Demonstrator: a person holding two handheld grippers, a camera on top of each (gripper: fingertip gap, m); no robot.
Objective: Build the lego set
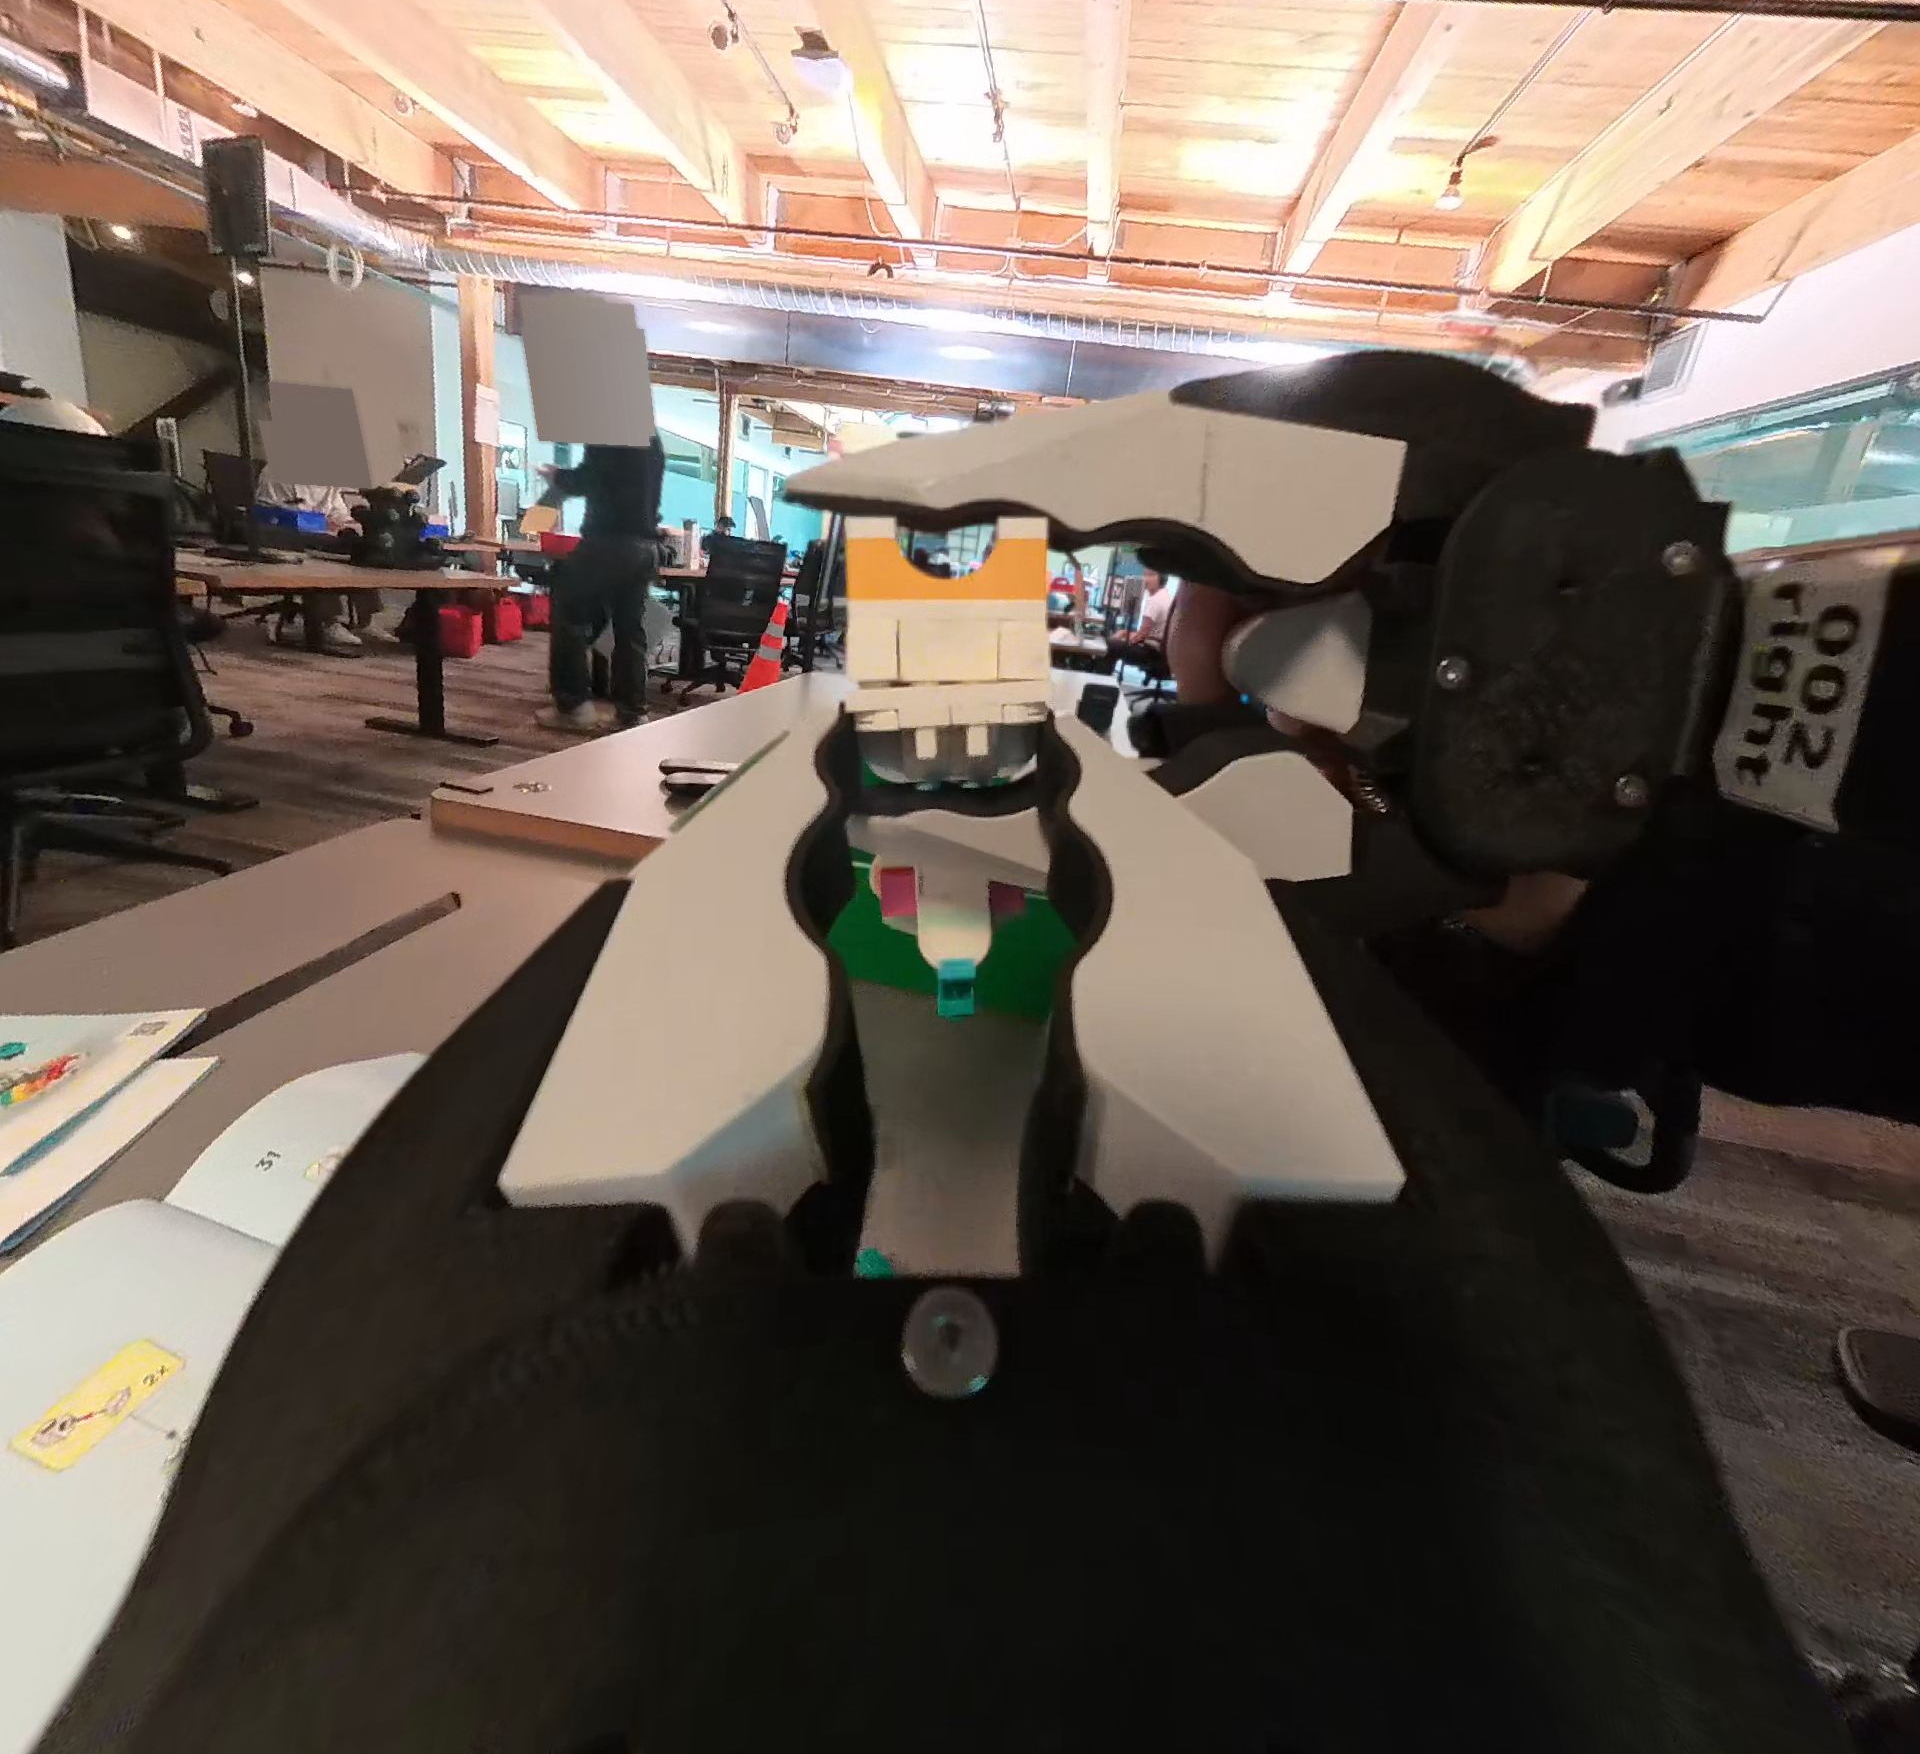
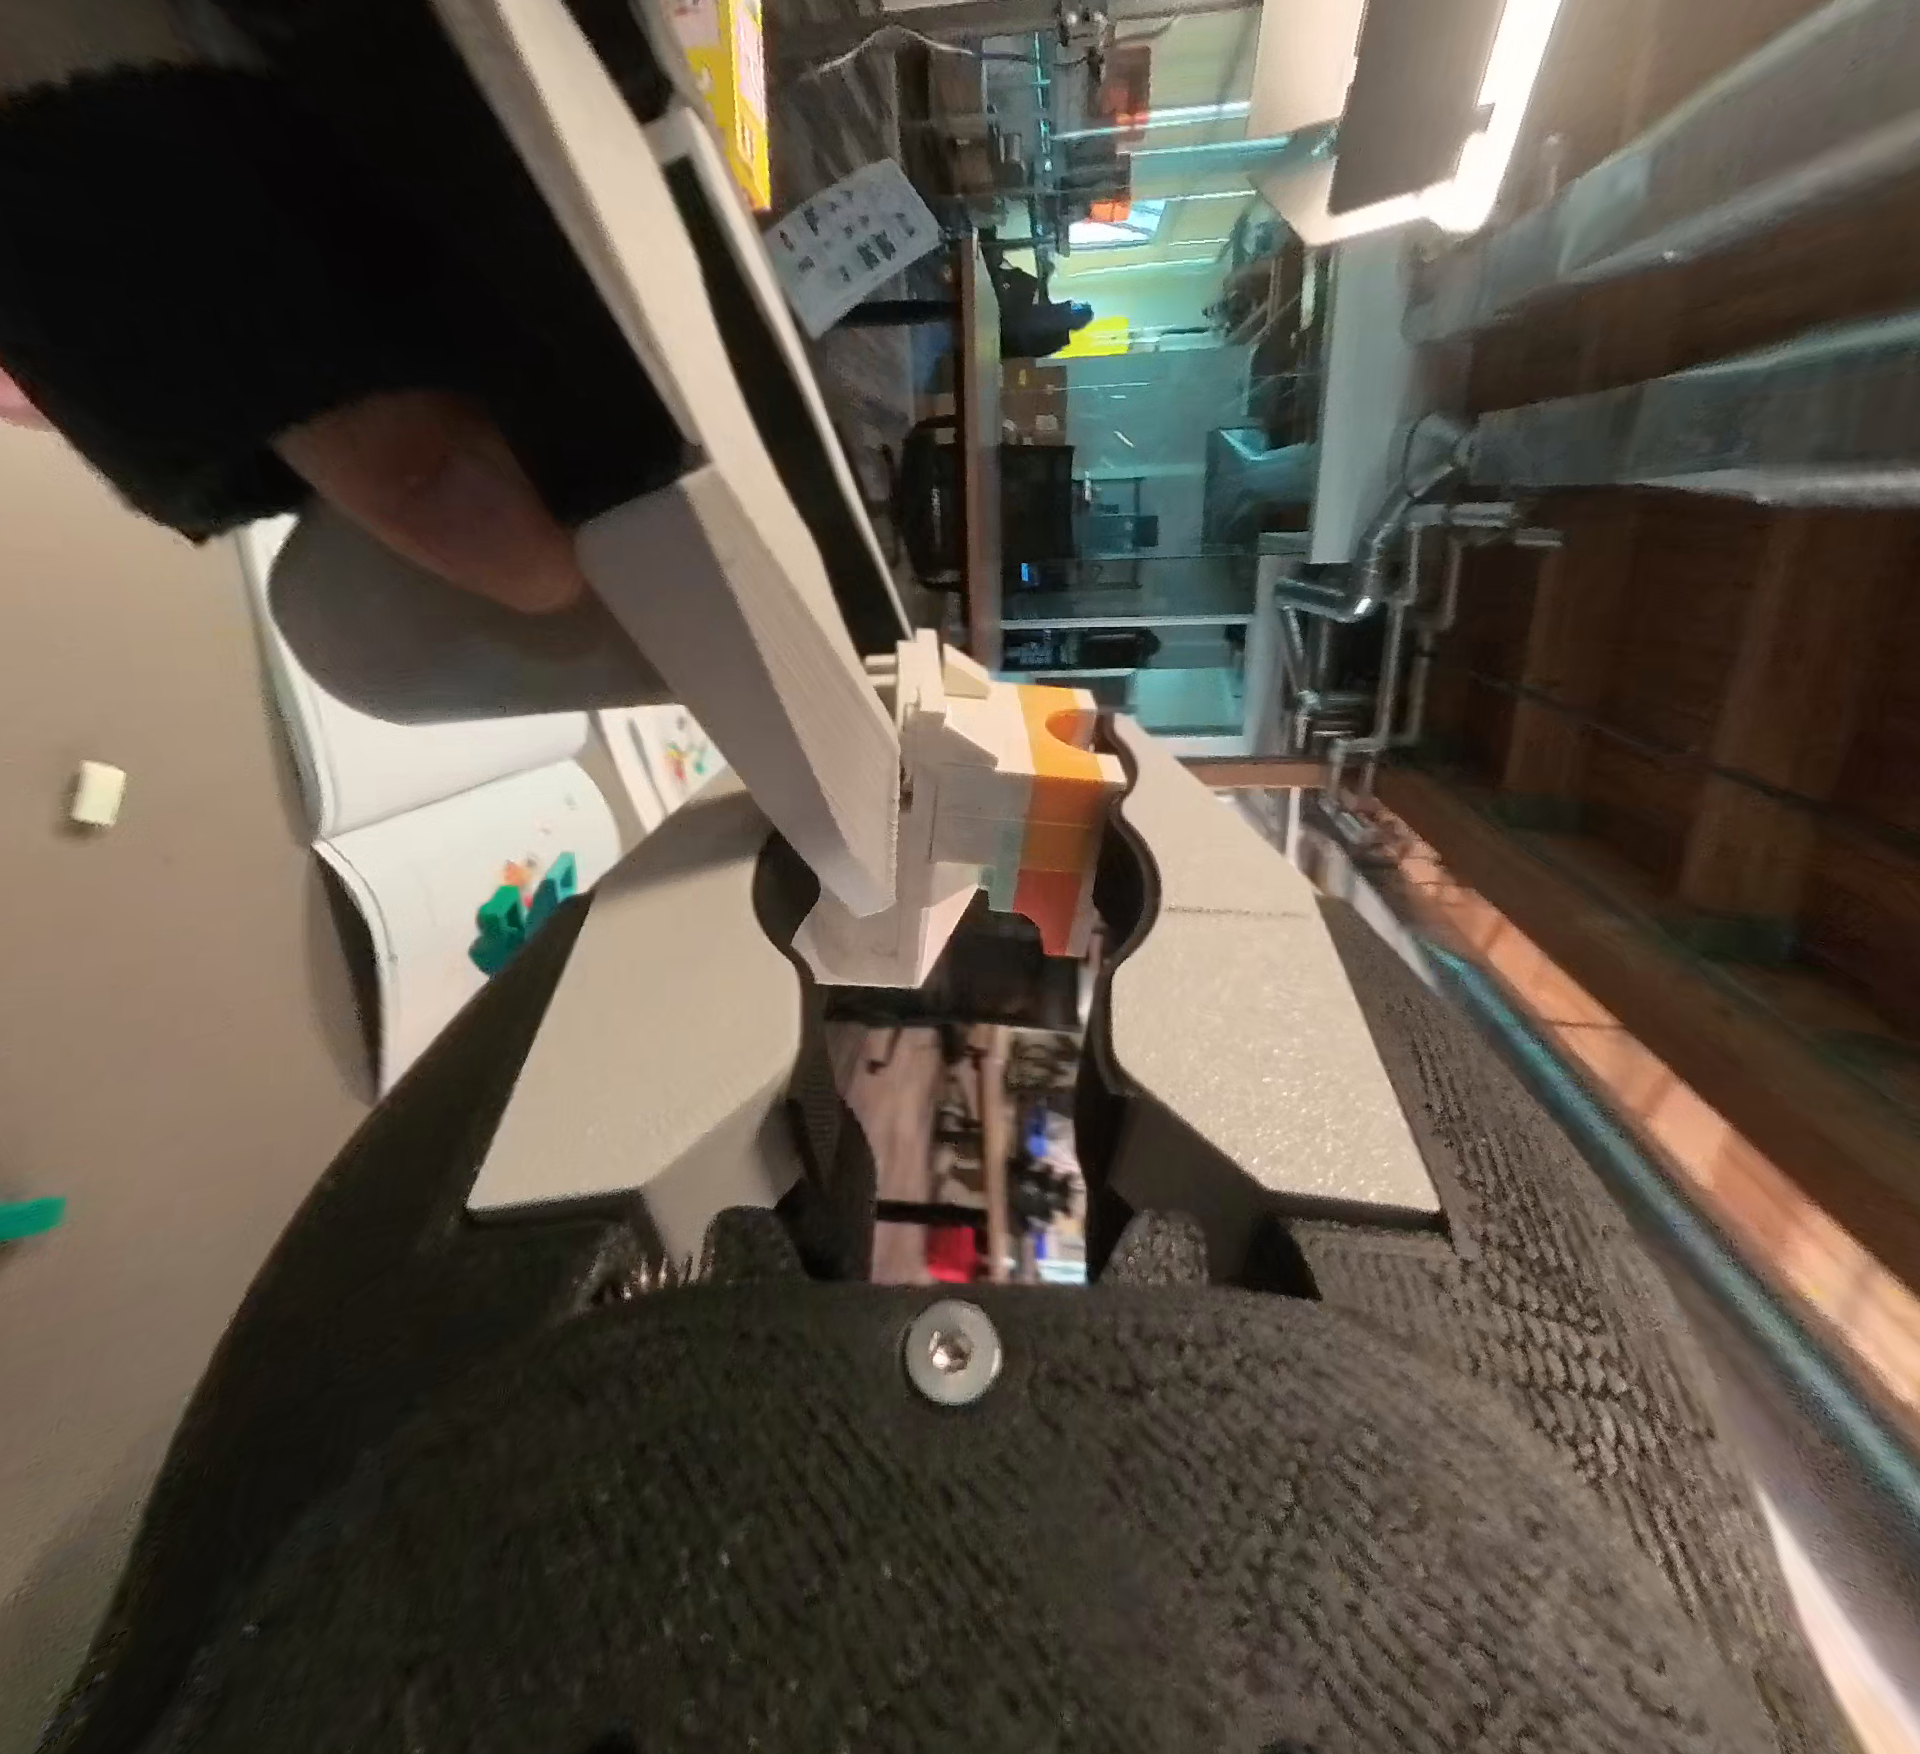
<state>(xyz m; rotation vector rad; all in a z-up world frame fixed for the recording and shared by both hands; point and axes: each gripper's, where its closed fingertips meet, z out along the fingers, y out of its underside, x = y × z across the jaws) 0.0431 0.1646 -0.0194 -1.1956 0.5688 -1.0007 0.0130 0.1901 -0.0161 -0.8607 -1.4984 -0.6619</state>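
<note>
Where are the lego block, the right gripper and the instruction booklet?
lego block [image 1: 948,574]: left wrist view, orange band.
right gripper [image 1: 1023,577]: left wrist view, between its fingertips.
instruction booklet [image 1: 94,1289]: left wrist view, open page.

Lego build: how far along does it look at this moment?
Done: a white and orange block assembly is already stacked several layers high. In hand: both the left gripper and the right gripper clamp it, held above the table. Left: a loose teal piece and a small white piece lie beside the open instruction booklet.
</note>
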